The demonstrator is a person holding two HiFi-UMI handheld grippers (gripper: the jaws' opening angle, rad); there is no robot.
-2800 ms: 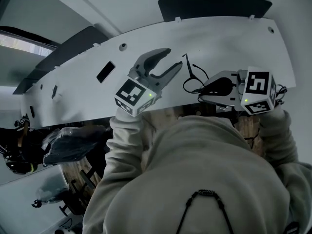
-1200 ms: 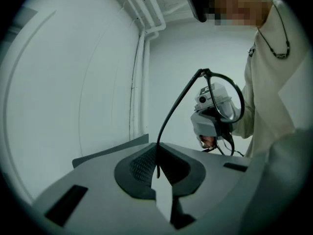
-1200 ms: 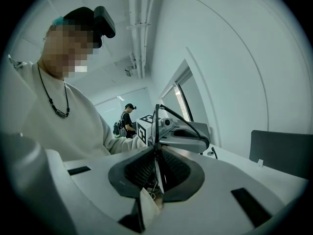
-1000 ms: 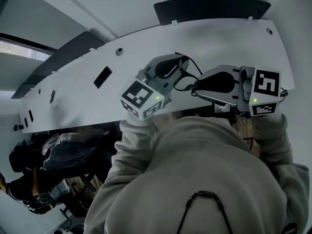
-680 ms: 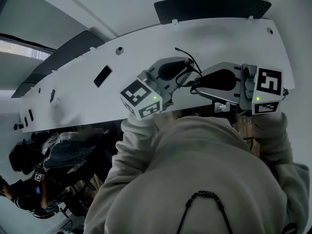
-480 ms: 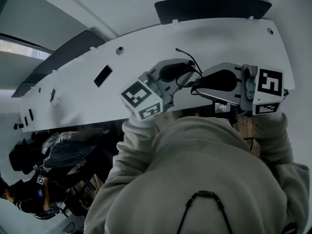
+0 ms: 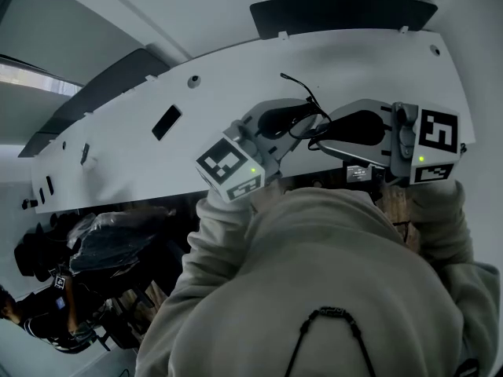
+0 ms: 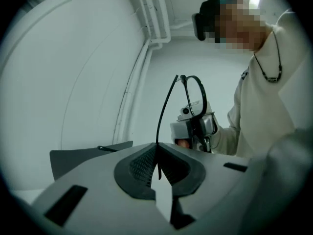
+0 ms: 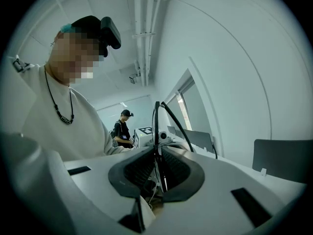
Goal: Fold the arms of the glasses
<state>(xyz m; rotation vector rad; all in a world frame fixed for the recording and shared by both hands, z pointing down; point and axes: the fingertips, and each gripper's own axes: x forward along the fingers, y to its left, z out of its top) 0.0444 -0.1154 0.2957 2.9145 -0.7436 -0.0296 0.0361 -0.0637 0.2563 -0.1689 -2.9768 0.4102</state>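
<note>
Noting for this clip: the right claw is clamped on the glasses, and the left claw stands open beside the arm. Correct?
Not quite: the left claw is shut on the thin arm of the glasses, as the left gripper view shows. The right claw is clamped on the glasses, as noted.

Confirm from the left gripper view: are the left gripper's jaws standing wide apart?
No, the left gripper has its jaws pinched on the glasses arm.

Left gripper (image 7: 301, 118) and right gripper (image 7: 324, 136) sit tip to tip; the glasses (image 8: 194, 99) bridge the narrow gap, so we see no passage there. Room lies over the white table (image 7: 118, 148) leftward. A dark panel (image 7: 346, 10) bounds the far edge; our sweatshirt (image 7: 330, 273) crowds the near side.
</note>
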